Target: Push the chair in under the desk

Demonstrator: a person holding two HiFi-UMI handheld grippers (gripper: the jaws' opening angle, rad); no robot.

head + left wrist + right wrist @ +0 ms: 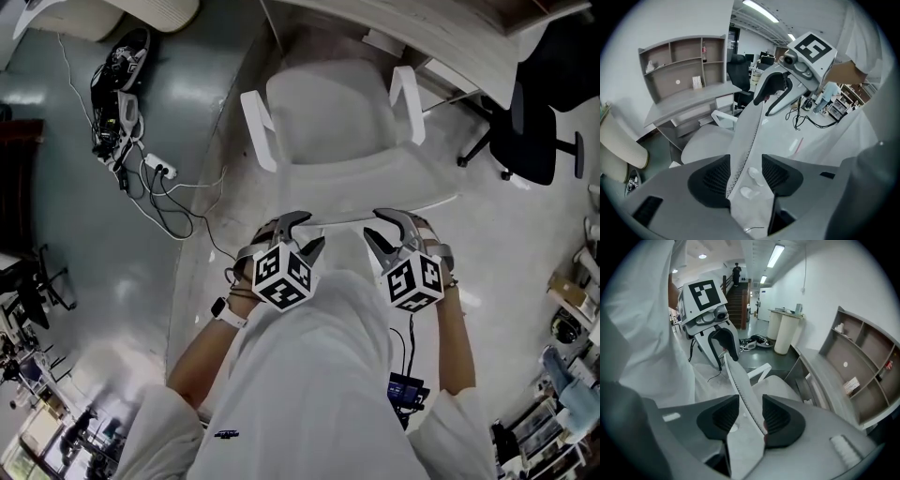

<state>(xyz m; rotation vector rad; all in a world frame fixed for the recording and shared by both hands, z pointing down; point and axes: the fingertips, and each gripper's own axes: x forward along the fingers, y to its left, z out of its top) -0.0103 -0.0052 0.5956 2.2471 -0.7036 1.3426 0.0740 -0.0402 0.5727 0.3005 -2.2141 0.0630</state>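
Both tools are on the chair now. The left gripper has its jaws spread, and the thin top edge of the backrest runs right between its pads; nothing is clamped. It's the same on the right gripper: jaws wide, straddling that same edge, with the pads standing off the panel rather than pressing it. The seat sits just ahead of and below the jaws, and the desk lies beyond it, with the seat's far edge close to the desk front but not yet under. How will it handle? The backrest looks like a thin mesh-and-plastic shell, so expect some flex and recline before the chair travels. It seems a light office chair. The base is hidden under the seat, though I'd guess it rolls on that smooth floor. The best hold looks like this top rim, one tool either side of centre, so the push stays straight. Pushing harder on one side would likely swing an armrest into the desk. The cables lie well off to the left gripper's side, out of the path.
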